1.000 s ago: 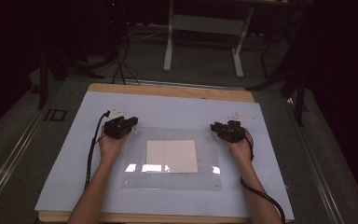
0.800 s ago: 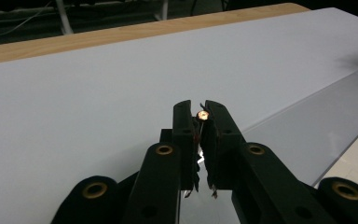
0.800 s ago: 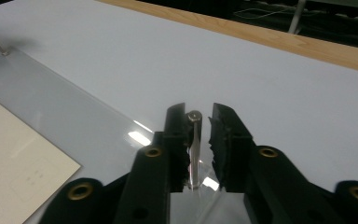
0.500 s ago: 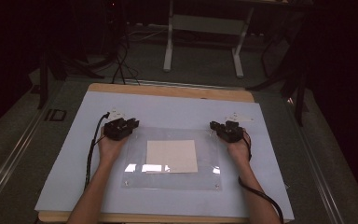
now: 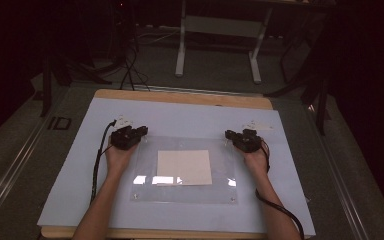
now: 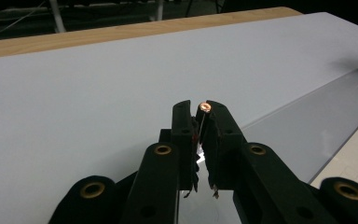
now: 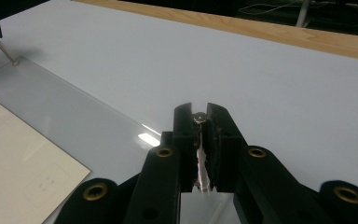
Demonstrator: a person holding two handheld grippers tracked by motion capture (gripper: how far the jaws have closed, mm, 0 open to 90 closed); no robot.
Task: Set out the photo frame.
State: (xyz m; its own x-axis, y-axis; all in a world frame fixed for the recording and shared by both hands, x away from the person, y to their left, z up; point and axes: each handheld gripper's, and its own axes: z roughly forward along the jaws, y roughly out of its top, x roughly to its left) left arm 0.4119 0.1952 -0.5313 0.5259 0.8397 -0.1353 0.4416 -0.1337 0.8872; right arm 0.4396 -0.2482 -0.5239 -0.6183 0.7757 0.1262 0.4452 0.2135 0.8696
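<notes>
- Two grippers sit on the pale blue worktop in the high view, one at either upper corner of a clear sheet lying flat in the middle of the frame.
- At centre left of the high view, the left gripper rests at the sheet's upper left corner, the person's left hand behind it and a black cable trailing down toward the bottom edge.
- From the left gripper view, its jaws stand almost together, having just been closing, and a small copper-coloured screw sits pinched between their tips at frame centre.
- Centred on the clear sheet in the high view lies a cream square of paper, flat and apart from both grippers.
- At centre right of the high view, the right gripper rests at the sheet's upper right corner, held by the right hand.
- From the right gripper view, its jaws are drawn close on a small silver screw at their tips, mid-frame.
- Beyond the worktop's wooden far edge, at the top of the high view, stand white table legs on a dark floor.
</notes>
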